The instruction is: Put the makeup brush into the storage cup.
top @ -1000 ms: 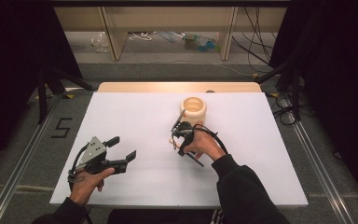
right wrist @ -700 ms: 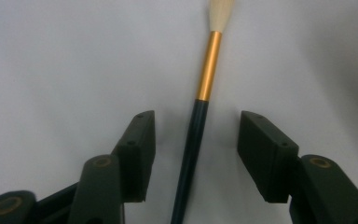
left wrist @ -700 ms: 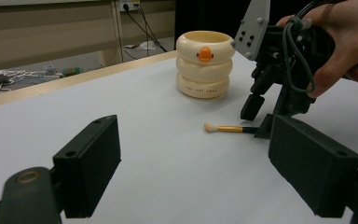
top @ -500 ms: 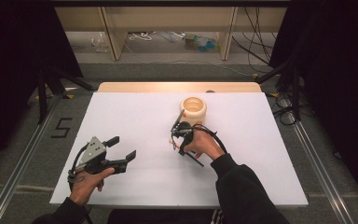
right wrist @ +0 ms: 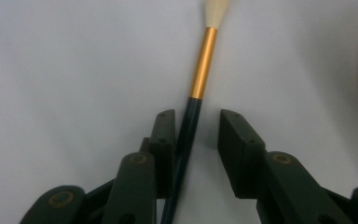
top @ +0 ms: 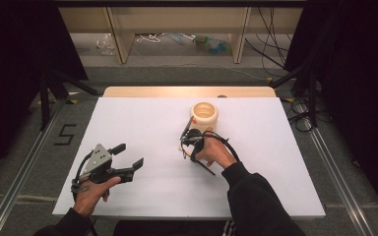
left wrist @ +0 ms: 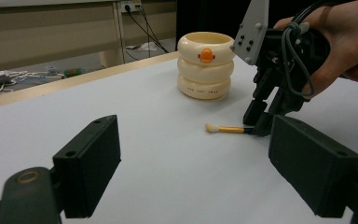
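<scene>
A thin brush (right wrist: 200, 65) with a dark handle, gold ferrule and pale tip lies flat on the white table (top: 142, 123). My right gripper (right wrist: 193, 116) points down over it, and its jaws have just been closing around the handle. The handle rests against the left pad, with a gap to the right pad. From the left gripper view, the brush (left wrist: 226, 129) juts out of the right gripper (left wrist: 256, 126). A cream ringed cup (top: 204, 116) with an orange duck mark (left wrist: 206, 55) stands just beyond. My left gripper (top: 129, 154) is open, low over the table's front left.
The table's wooden far edge (top: 187, 91) faces a shelf unit (top: 123, 39) with cables on the floor. Dark stands and curtains flank both sides. White tabletop stretches between the two grippers.
</scene>
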